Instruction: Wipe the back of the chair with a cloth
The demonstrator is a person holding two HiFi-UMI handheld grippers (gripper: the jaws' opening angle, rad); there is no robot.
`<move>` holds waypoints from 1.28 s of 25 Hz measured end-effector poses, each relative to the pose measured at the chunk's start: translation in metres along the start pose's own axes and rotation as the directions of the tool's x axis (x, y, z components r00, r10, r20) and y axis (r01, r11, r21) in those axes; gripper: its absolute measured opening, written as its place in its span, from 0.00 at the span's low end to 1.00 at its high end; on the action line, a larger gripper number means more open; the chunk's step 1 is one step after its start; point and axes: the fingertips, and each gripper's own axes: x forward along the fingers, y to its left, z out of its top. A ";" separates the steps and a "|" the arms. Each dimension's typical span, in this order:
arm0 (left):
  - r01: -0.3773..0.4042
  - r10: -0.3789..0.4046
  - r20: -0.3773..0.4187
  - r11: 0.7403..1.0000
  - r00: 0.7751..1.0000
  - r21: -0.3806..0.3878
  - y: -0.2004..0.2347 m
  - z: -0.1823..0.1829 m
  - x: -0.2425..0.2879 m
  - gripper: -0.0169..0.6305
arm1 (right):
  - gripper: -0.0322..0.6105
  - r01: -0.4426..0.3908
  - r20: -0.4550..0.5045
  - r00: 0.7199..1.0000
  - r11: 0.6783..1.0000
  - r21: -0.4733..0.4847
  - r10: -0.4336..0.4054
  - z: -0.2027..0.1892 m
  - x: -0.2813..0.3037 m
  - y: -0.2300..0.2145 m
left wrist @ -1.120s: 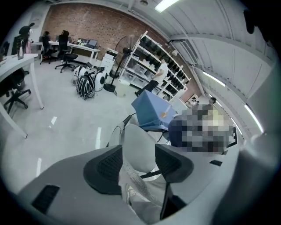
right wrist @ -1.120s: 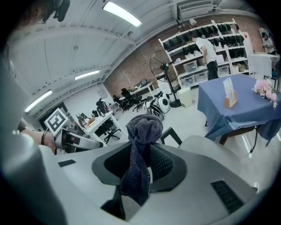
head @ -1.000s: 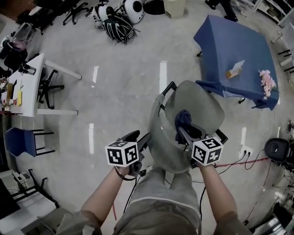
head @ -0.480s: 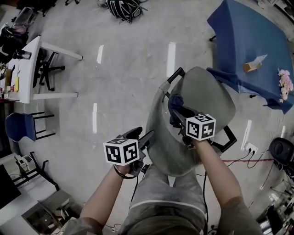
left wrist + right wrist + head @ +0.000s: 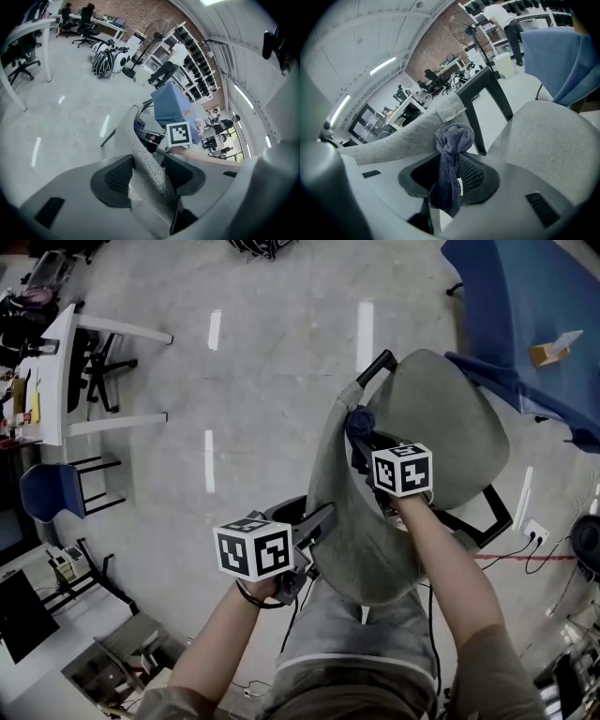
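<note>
Head view: the grey chair [image 5: 459,442] stands right of centre in the frame, with the person behind it. The left gripper [image 5: 317,519], at lower centre, sits astride the side edge of the chair back [image 5: 342,474]. Its jaws stand wide and have just been closing, and the padded edge fills the gap between them. This looks like a steadying hold, so that the chair does not turn or roll under the wiping pressure. The right gripper [image 5: 366,439], above it in the frame, is closed narrow on a dark blue cloth [image 5: 359,418]. The bunched end of the cloth stands clear of the jaw tips and rests against the seat-side face of the chair back, near its top edge and beside the black frame. Judged from this, wiping is under way and most of the chair back is not yet covered.
</note>
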 end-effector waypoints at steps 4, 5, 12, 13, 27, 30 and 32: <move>-0.006 0.006 -0.011 1.000 1.000 0.014 -0.002 -0.001 0.000 0.37 | 0.26 -0.007 -0.030 1.000 0.999 -0.033 0.006 -0.008 0.017 0.002; -0.006 0.006 -0.007 1.000 1.000 0.011 -0.001 -0.001 -0.001 0.37 | 0.26 -0.030 -0.045 0.999 0.999 -0.029 0.029 -0.012 0.021 0.005; 0.003 -0.003 0.015 1.000 1.000 0.005 -0.001 0.000 0.000 0.35 | 0.22 -0.180 -0.176 0.968 0.984 -0.004 0.177 -0.064 0.009 0.034; 0.004 -0.004 0.012 1.000 1.000 0.010 -0.001 0.000 0.000 0.35 | 0.22 -0.194 -0.208 0.960 0.981 -0.014 0.187 -0.075 0.003 0.036; -0.029 0.030 -0.009 0.999 1.000 0.037 0.000 -0.001 0.001 0.33 | 0.21 -0.340 -0.730 0.682 0.905 -0.256 0.050 -0.218 -0.142 -0.003; -0.032 0.033 -0.010 0.999 0.999 0.037 0.000 -0.001 0.002 0.33 | 0.21 -0.357 -0.823 0.557 0.863 -0.357 -0.110 -0.231 -0.182 -0.035; -0.032 0.032 -0.010 0.999 0.999 0.038 0.000 -0.001 0.002 0.33 | 0.21 -0.334 -0.843 0.508 0.861 -0.383 -0.178 -0.234 -0.200 -0.053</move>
